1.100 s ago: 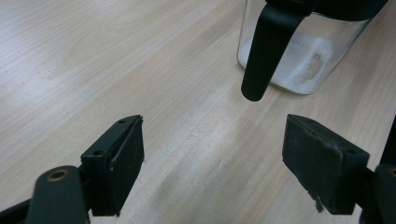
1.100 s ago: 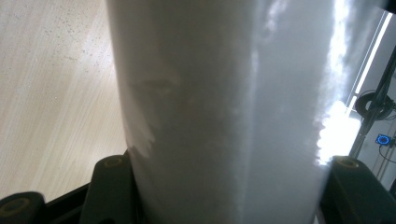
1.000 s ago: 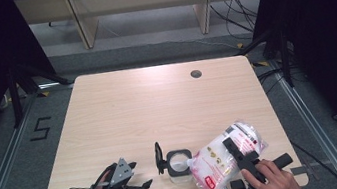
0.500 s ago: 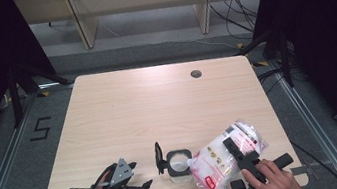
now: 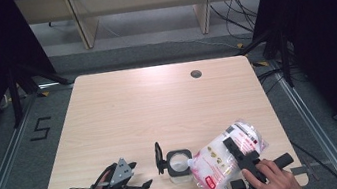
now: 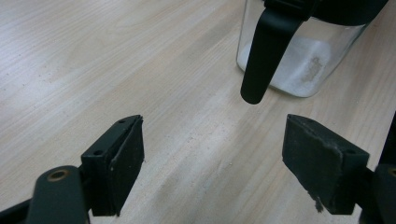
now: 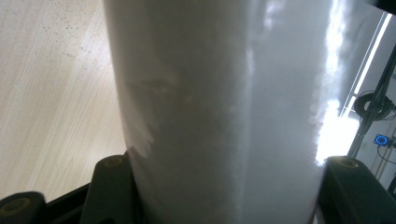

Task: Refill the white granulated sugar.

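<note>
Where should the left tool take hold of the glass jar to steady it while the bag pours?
Probably grip the glass jar across its clear lower body, coming level from the left tool side. The walls there look straight, and the open lid hangs down, so enter beside it.

A black numeral "5" point(image 5: 41, 127) is marked on the grey floor left of the table. Red print on the bag point(image 5: 226, 159) is too small to read.

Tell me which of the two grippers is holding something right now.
The right gripper: its jaws clamp the white bag over the jar. The left gripper is open, nothing between.
</note>
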Action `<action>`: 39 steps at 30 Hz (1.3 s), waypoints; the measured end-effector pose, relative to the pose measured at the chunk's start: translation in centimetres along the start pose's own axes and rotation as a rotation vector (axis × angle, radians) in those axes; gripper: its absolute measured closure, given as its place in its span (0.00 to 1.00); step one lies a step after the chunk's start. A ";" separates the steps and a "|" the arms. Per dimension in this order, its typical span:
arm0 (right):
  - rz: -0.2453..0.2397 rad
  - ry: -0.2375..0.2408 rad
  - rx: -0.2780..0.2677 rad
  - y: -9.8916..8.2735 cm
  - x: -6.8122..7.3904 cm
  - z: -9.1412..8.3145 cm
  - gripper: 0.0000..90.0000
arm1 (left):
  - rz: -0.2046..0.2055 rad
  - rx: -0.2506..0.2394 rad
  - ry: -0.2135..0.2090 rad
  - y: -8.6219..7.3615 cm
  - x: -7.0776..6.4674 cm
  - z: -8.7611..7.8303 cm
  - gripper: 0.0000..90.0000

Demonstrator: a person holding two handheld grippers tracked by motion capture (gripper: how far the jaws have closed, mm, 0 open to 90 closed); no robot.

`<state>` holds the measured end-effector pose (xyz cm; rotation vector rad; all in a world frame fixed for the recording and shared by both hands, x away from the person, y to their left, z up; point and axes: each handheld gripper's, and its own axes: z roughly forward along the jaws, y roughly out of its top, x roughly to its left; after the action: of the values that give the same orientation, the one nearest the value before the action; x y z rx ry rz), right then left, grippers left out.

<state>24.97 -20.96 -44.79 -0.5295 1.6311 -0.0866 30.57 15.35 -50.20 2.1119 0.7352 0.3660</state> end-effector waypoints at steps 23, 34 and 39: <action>0.018 -0.001 -0.006 -0.1 -0.1 0.0 0.50 | 0.009 -0.001 0.004 0.0 0.1 0.1 0.23; 0.012 0.000 -0.006 -0.1 -0.1 0.0 0.50 | -0.011 -0.013 -0.009 0.1 0.1 0.1 0.23; 0.031 -0.004 -0.001 -0.2 0.0 0.0 0.50 | 0.005 0.001 -0.002 0.1 0.2 0.0 0.23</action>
<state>25.04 -21.12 -44.76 -0.5045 1.6352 -0.0612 30.76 15.38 -50.14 2.1149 0.7290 0.3659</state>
